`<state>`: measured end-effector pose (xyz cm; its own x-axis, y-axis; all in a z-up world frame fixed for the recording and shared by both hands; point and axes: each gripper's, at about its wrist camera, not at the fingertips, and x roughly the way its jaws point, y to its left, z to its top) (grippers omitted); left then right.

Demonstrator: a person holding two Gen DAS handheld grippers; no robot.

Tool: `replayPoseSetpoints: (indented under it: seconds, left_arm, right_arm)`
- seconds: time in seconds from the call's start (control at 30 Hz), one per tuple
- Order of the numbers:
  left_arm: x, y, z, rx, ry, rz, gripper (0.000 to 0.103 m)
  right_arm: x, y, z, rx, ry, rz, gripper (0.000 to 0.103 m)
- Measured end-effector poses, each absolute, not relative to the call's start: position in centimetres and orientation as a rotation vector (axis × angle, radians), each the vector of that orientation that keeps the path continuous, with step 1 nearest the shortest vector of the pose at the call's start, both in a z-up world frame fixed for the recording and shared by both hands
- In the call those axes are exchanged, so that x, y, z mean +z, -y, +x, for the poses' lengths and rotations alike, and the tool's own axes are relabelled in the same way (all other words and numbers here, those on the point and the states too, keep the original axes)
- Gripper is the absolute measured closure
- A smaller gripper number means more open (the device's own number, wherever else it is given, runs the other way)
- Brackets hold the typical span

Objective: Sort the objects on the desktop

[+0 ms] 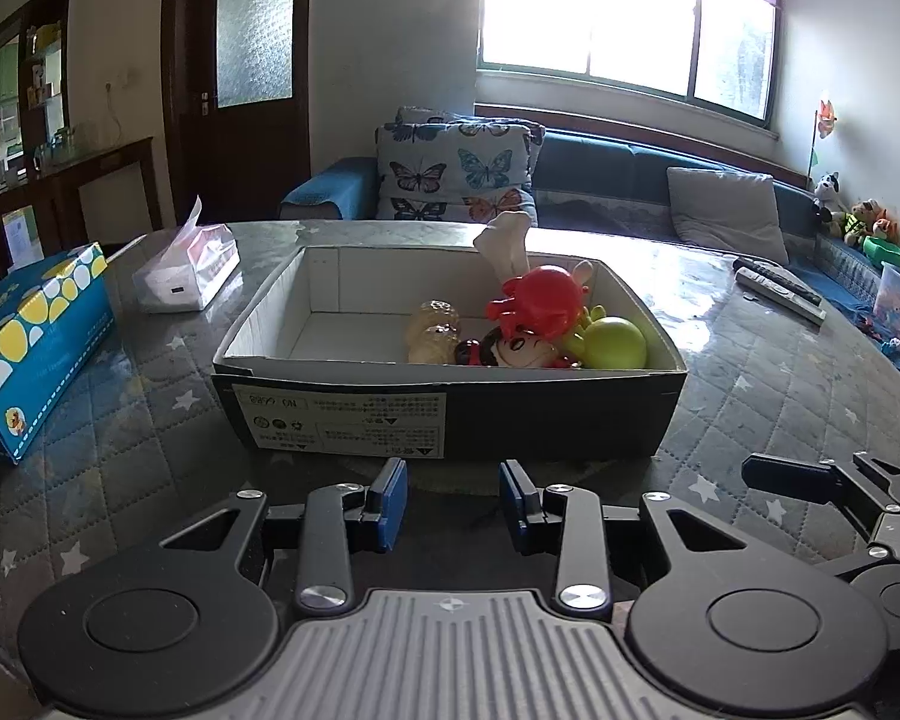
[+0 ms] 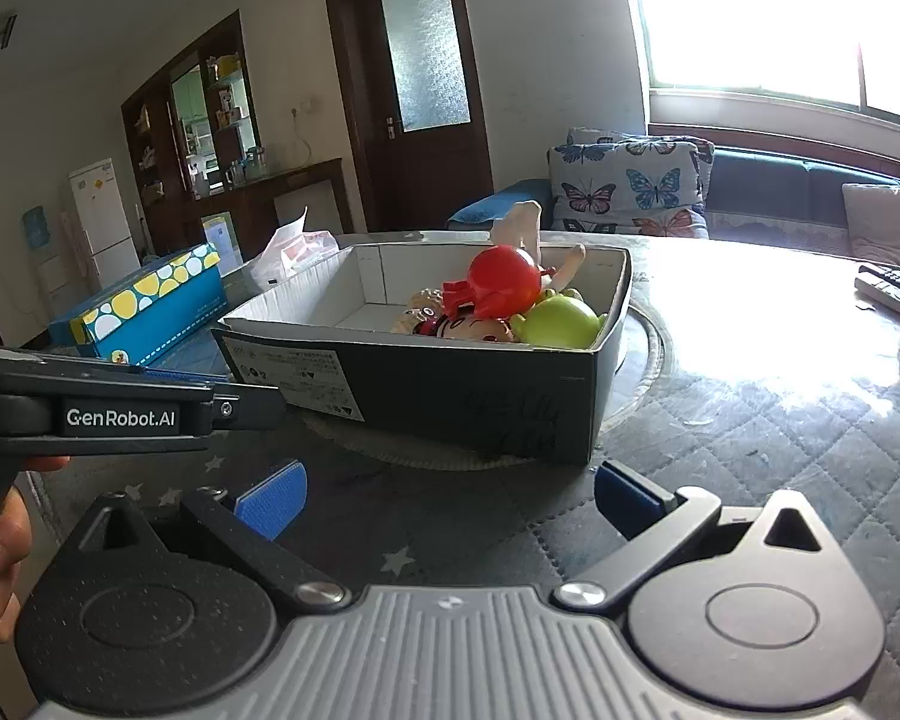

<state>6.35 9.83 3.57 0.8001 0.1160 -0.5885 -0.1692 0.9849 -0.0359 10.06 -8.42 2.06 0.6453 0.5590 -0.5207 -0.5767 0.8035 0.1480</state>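
1. The landmark is the open cardboard box (image 1: 450,414) in the middle of the quilted table (image 1: 120,468). The toys lie heaped in its right half: a red crab toy (image 1: 540,297), a green round toy (image 1: 615,343) on the crab's right, a doll-face figure (image 1: 519,351) under the crab, a pale knobbly ball (image 1: 433,327) to its left and a white bone-shaped toy (image 1: 504,243) sticking up behind. The left half of the box shows bare floor.

2. The left gripper (image 1: 453,498) hovers just in front of the box's labelled near wall, its blue pads a narrow gap apart, holding nothing.

3. The right gripper (image 2: 450,501) hangs in front of the box's near right corner, fingers spread wide, also empty.

4. Left of the box stand a blue spotted tissue box (image 1: 36,336) and a soft tissue pack (image 1: 186,270); well to the right of the box lie remote controls (image 1: 780,288).

5. Judgement: the toys already rest in the box, so the scene fits either a sort that is finished, with both grippers drawn clear, or a pause between picks. The pictures do not settle which.

6. If more sorting is due, the items beside the box are the only loose ones in view; the remotes would want a wide opening across their narrow width.
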Motion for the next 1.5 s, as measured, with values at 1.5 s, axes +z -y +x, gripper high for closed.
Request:
replayPoseSetpoints:
  seconds: [1.5]
  left_arm:
    - [2.9,-10.7,9.4,0.168,-0.686,-0.070,0.066]
  right_arm:
    - [0.7,7.0,13.4,0.627,-0.685,-0.045,0.000]
